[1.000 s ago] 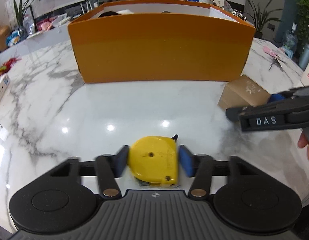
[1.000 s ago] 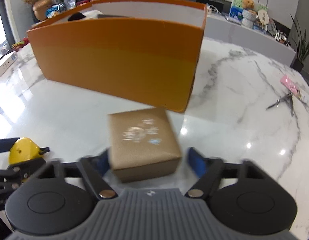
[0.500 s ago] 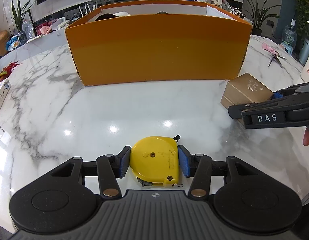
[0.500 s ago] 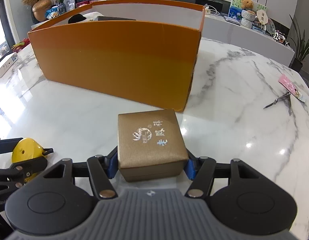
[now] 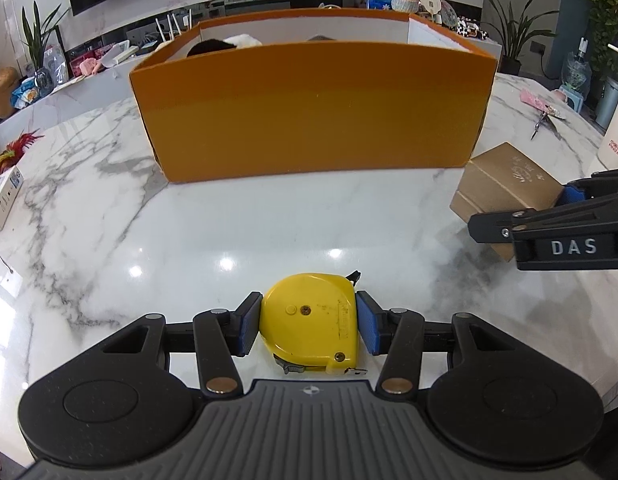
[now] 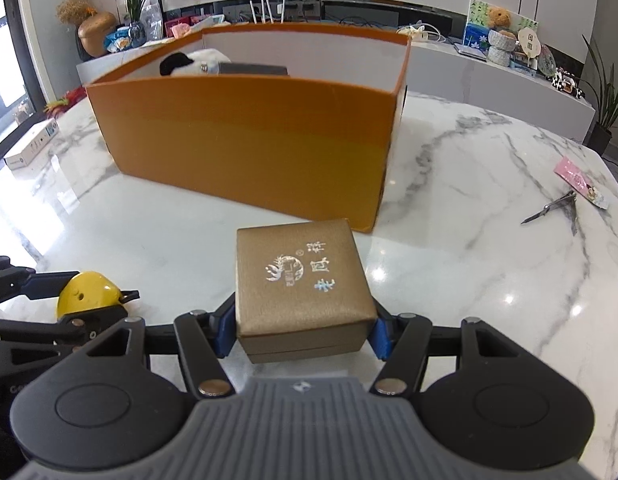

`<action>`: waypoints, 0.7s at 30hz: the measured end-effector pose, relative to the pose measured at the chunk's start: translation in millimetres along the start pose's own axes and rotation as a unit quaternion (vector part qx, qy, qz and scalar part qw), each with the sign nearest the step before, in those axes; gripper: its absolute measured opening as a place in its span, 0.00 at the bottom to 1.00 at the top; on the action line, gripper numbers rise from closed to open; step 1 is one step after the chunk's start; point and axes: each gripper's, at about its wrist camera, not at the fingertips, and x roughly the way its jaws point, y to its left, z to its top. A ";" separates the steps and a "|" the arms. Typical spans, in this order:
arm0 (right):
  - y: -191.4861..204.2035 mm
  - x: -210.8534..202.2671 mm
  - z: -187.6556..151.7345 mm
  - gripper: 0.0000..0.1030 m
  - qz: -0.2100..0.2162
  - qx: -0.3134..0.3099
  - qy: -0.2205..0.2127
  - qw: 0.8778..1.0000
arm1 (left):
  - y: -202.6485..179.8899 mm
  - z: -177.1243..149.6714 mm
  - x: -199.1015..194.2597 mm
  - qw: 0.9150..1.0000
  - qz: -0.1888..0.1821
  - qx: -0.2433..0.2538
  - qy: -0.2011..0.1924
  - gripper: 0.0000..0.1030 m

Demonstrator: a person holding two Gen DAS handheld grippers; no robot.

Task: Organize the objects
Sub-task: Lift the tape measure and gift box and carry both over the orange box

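My left gripper [image 5: 308,328] is shut on a yellow tape measure [image 5: 311,322] and holds it above the marble table. My right gripper [image 6: 301,330] is shut on a gold gift box [image 6: 301,282] with printed characters on its lid. A large orange box [image 5: 313,112] stands open behind both; a black-and-white soft toy [image 6: 189,62] and a grey item lie inside it. The gold box [image 5: 505,184] and the right gripper also show at the right of the left wrist view. The tape measure [image 6: 87,292] shows at the left of the right wrist view.
The white marble table [image 5: 149,220] carries a small white carton [image 5: 3,200] at the far left and scissors [image 6: 557,208] with a pink packet [image 6: 577,180] at the right. A white bottle [image 5: 617,120] stands at the far right. Shelves with plants and ornaments lie behind.
Both grippers closed on their objects and lifted them; the view has risen, so more of the orange box's inside shows.
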 end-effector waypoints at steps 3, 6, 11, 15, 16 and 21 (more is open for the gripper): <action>-2.1 -10.5 1.1 0.62 0.000 -0.001 -0.009 1.000 | 0.6 3.6 -5.2 1.000 -0.002 -0.003 -0.008 0.56; -5.1 -24.4 2.9 0.62 0.004 0.001 -0.024 1.000 | 2.9 8.3 -12.4 1.000 -0.003 -0.008 -0.020 0.56; -6.8 -47.7 5.7 0.62 0.017 0.003 -0.048 0.999 | 4.4 16.8 -26.7 0.999 -0.005 -0.009 -0.045 0.56; -4.9 -63.4 9.3 0.62 0.027 0.004 -0.067 0.997 | 4.4 24.4 -34.6 0.998 -0.004 -0.006 -0.062 0.56; -3.8 -67.2 10.6 0.62 0.029 0.004 -0.073 0.997 | 5.5 26.1 -36.6 0.998 -0.004 -0.007 -0.066 0.56; -4.8 -83.1 21.3 0.62 0.035 0.009 -0.102 0.994 | 15.0 43.2 -48.1 0.996 -0.009 -0.022 -0.087 0.56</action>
